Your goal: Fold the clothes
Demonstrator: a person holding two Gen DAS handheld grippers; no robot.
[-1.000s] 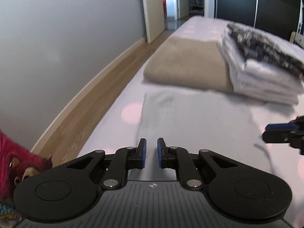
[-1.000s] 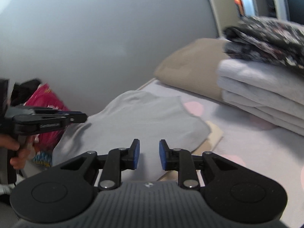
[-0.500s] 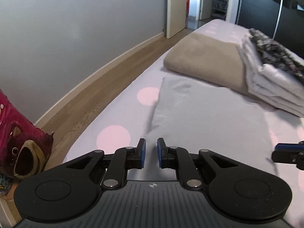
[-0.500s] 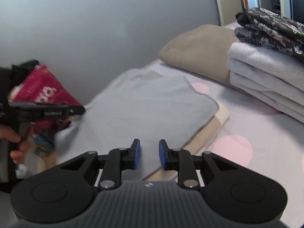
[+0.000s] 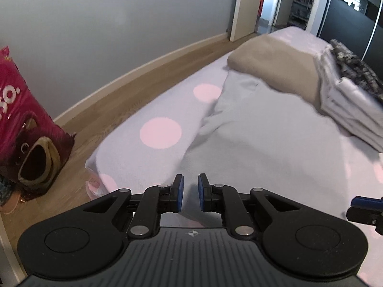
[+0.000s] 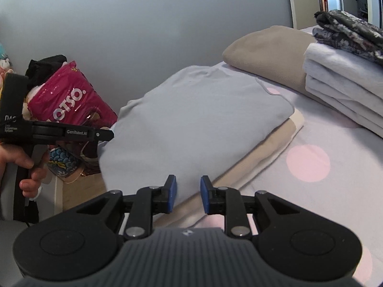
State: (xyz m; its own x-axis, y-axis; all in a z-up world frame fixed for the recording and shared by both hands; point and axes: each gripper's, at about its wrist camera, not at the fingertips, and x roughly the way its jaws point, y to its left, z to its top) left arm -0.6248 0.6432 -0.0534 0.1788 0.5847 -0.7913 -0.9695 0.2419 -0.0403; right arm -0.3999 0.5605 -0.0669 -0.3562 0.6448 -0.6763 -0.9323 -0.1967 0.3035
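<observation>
A bed with a pale lilac sheet bearing pink dots serves as the reference point; a strip of light wood floor runs along its side, bounded by a plain grey wall with a pale skirting board. Beyond the far end of the bed, a cream door stands open onto a lit passage, with dark glossy wardrobe panels beside it. A magenta bag printed with a bear's face stands on the floor by the bed's near corner.
</observation>
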